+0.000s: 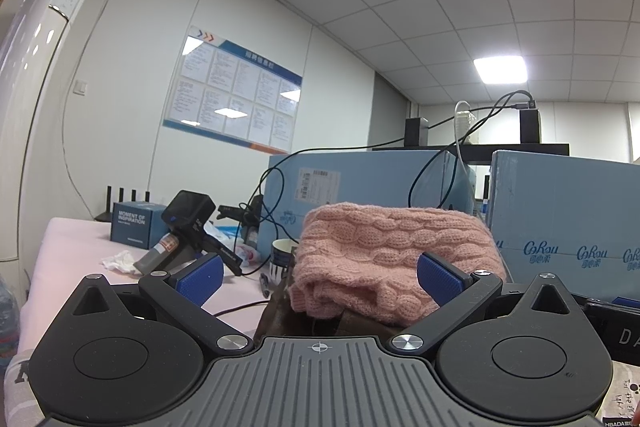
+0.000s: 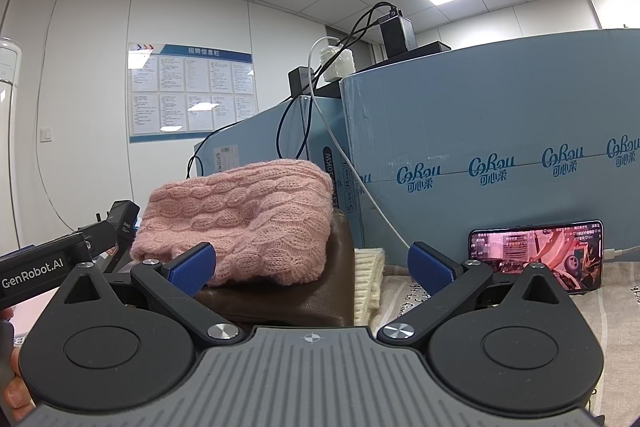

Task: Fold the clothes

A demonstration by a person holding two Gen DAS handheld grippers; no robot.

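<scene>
One folded pink cable-knit sweater point(image 2: 240, 219) is lying on top of a folded dark brown leather garment point(image 2: 288, 291), the two making a small stack on the table point(image 1: 76, 247). Just beside the stack, a cream knitted piece point(image 2: 370, 277) is resting on a printed cloth point(image 2: 608, 303).

Both tools are facing the stack. The left hand-held gripper point(image 1: 320, 275) is sitting with its blue pads spread wide on either side of the sweater's near edge, gripping nothing. The right hand-held gripper point(image 2: 314, 265) is likewise gaping, empty, its left pad in front of the sweater.

Behind the stack, light blue cartons point(image 2: 500, 155) are standing with cables point(image 2: 292, 123) trailing over them. A phone point(image 2: 536, 251) with a lit screen is leaning against the nearest carton. Farther left, a mug point(image 1: 282, 253), a small blue box point(image 1: 134, 223) and crumpled tissue point(image 1: 120, 262) are sitting on the table.
</scene>
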